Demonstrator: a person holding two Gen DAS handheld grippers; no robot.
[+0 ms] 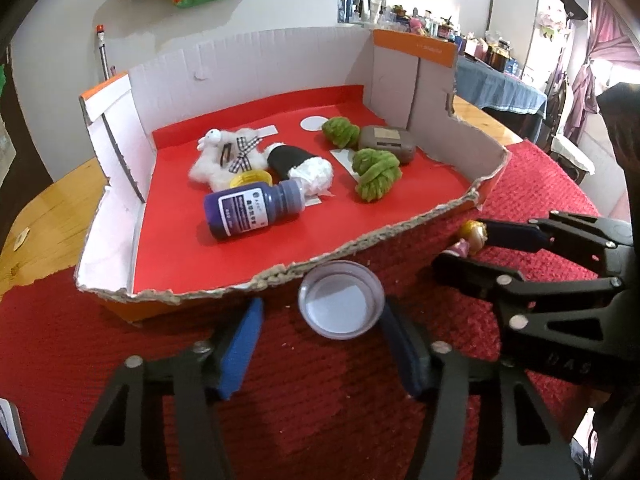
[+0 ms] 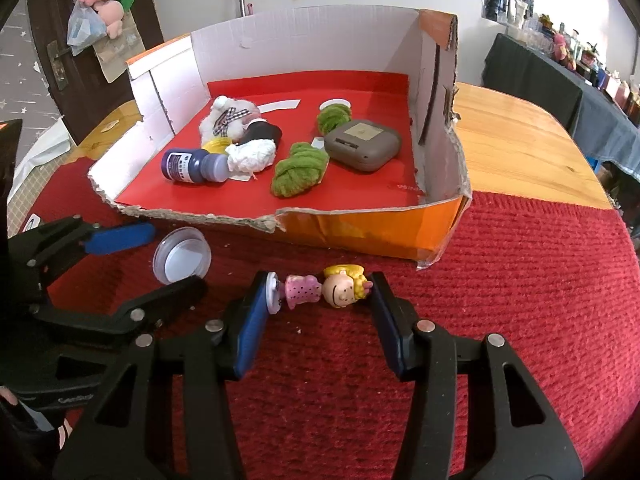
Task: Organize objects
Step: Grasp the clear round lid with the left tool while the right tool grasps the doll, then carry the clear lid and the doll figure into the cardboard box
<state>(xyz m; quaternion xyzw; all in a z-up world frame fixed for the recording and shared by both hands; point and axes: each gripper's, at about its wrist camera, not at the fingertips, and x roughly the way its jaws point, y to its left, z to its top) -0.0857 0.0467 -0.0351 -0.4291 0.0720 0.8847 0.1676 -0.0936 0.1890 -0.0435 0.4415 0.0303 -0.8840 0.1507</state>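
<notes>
Both hand-held grippers sit low over the red mat on the counter, just short of the torn front wall of the cardboard box [image 2: 360, 236].

Right hand-held gripper [image 2: 320, 292]: jaws part-closed w/ the small doll figure [image 2: 320, 290] lying crosswise between them, base at one pad, blonde head at the other. Contact looks made or v. close; a firm grip can't be confirmed.

Left hand-held gripper [image 1: 320, 320]: jaws part-closed around the clear lid [image 1: 341, 299], far pad touching its rim, near pad apart from it.

To do it well: squeeze square on the doll's ends so it doesn't pivot, and centre the lid before closing. Lift clear of the ragged box edge and set down in a bare red patch, away from the ink bottle [image 1: 252, 209] & green yarn [image 1: 376, 174].
</notes>
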